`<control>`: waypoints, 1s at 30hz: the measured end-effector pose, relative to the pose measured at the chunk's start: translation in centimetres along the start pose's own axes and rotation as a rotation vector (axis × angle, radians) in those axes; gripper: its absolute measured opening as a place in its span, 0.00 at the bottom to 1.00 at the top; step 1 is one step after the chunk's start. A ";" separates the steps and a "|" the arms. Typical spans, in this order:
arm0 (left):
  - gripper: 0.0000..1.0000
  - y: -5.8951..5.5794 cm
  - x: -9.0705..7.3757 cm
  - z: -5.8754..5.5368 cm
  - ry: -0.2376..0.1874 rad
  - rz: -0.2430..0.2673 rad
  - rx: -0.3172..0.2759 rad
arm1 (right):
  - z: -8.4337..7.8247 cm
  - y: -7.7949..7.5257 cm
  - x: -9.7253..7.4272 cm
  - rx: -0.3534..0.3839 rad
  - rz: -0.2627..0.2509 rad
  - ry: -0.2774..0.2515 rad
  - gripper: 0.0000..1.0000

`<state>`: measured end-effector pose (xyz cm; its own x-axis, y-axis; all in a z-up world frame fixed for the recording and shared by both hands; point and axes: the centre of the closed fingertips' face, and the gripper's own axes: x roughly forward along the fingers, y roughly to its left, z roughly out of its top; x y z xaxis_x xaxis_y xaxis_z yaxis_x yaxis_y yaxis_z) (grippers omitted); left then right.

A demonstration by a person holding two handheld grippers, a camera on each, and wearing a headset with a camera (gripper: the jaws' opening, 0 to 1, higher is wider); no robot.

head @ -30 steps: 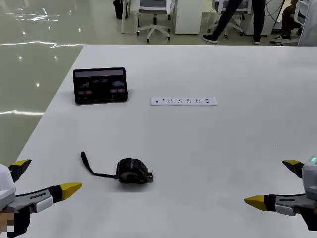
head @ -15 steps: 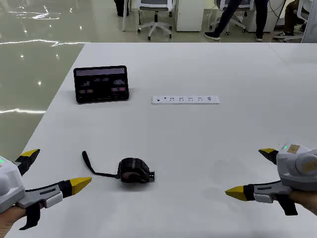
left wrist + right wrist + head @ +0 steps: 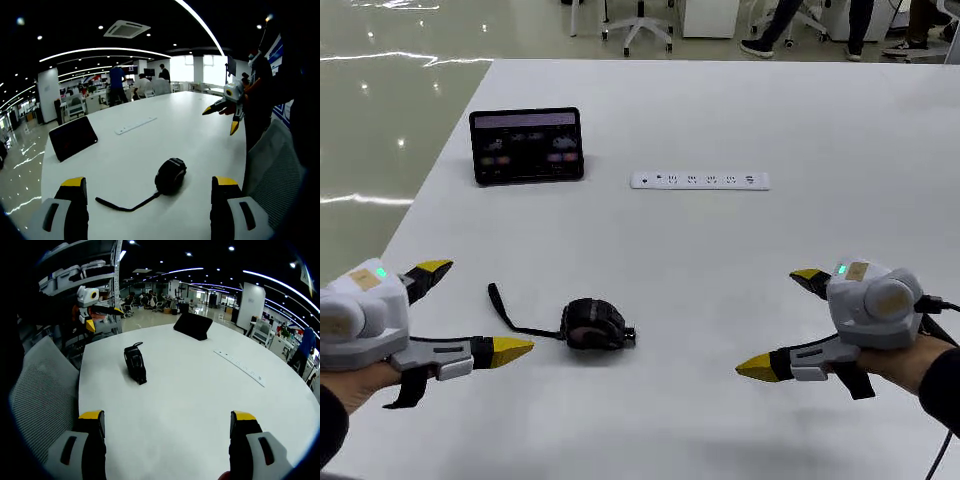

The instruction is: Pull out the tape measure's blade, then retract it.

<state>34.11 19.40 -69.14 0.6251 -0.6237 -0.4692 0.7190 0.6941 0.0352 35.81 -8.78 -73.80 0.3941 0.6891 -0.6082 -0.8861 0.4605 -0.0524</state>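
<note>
A black tape measure (image 3: 594, 325) lies on the white table (image 3: 720, 260), its black wrist strap (image 3: 510, 316) trailing to the left; the blade is wound in. My left gripper (image 3: 475, 310) hovers open just left of it, yellow-tipped jaws wide apart with nothing between them. In the left gripper view the tape measure (image 3: 170, 175) sits ahead between the jaws. My right gripper (image 3: 782, 322) is open at the right, well clear of the case. The right gripper view has the tape measure (image 3: 135, 364) ahead to the left and the left gripper (image 3: 100, 312) beyond it.
A dark tablet (image 3: 526, 145) stands propped at the back left of the table. A white power strip (image 3: 699, 181) lies at the back centre. Office chairs and people's legs stand on the glossy floor beyond the table's far edge.
Both grippers have come up and inward toward the tape measure, the left closing in on its strap side. The tape measure has not moved; the head camera has tilted down slightly.
</note>
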 end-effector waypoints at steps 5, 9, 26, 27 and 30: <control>1.00 0.2 2.8 -0.3 0.098 -0.069 0.145 | 0.0 1.2 2.1 -0.092 0.070 0.037 1.00; 1.00 -0.6 4.8 -0.8 0.166 -0.153 0.228 | 0.6 2.0 3.9 -0.120 0.114 0.038 1.00; 0.74 -3.1 10.8 -3.9 0.367 -0.390 0.421 | 3.3 4.1 11.2 -0.231 0.254 0.042 0.85; 0.71 -3.2 11.0 -4.0 0.370 -0.395 0.423 | 3.4 4.1 11.5 -0.227 0.255 0.045 0.84; 0.64 -3.7 11.6 -4.4 0.389 -0.423 0.439 | 3.5 4.3 12.6 -0.237 0.273 0.051 0.79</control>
<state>37.35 11.15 -78.56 0.1715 -0.5771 -0.7985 0.9823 0.1625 0.0935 37.79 3.87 -78.91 0.1282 0.7372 -0.6634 -0.9912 0.1170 -0.0615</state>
